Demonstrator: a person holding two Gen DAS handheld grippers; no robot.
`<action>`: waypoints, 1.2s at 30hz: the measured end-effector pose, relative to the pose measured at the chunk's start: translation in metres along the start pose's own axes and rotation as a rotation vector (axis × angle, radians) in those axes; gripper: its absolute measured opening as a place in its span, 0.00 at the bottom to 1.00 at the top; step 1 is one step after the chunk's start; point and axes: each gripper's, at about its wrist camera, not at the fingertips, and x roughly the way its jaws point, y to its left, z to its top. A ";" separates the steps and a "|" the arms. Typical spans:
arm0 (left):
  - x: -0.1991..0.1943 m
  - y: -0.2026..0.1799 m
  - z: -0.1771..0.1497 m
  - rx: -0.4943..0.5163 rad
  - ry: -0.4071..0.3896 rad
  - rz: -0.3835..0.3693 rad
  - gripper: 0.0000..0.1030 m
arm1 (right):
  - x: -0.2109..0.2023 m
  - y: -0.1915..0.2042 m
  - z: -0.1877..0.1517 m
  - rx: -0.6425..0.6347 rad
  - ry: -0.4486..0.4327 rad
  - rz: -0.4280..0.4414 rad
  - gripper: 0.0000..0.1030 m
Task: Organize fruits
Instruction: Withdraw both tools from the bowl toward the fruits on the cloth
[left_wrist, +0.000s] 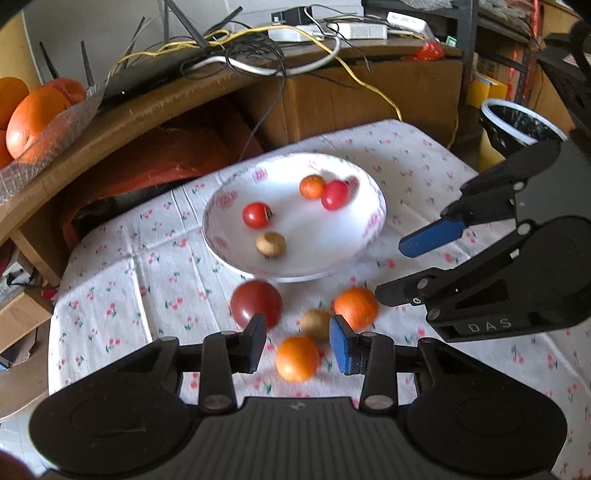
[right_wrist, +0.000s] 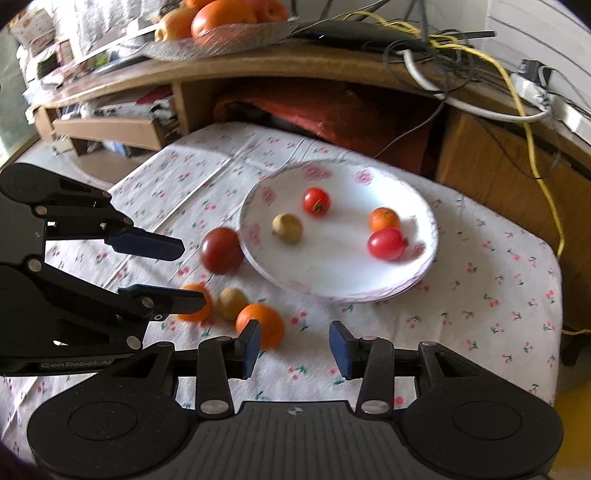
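We're holding left gripper and right gripper spread wide, both gripping nothing, hovering near loose fruits by plate.

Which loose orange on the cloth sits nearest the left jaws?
The orange right between the open left jaws; the other orange lies farther right, beyond the brown fruit.

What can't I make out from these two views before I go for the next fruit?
- Left wrist view: the near orange and brown fruit are motion-blurred; whether they touch is unclear.
- Right wrist view: the left gripper covers part of the far orange.
- Right wrist view: the dark red tomato sits at the plate rim; contact is too blurred to tell.
- Both views: the tablecloth's near edge is hidden by the gripper bodies.
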 end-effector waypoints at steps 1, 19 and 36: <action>0.000 0.000 -0.002 0.004 0.004 -0.003 0.45 | 0.001 0.001 0.000 -0.008 0.006 0.004 0.36; 0.020 0.000 -0.015 0.048 0.065 -0.045 0.47 | 0.032 0.010 0.004 -0.073 0.074 0.060 0.37; 0.035 0.007 -0.018 0.011 0.080 -0.063 0.40 | 0.035 0.010 0.005 -0.059 0.088 0.078 0.26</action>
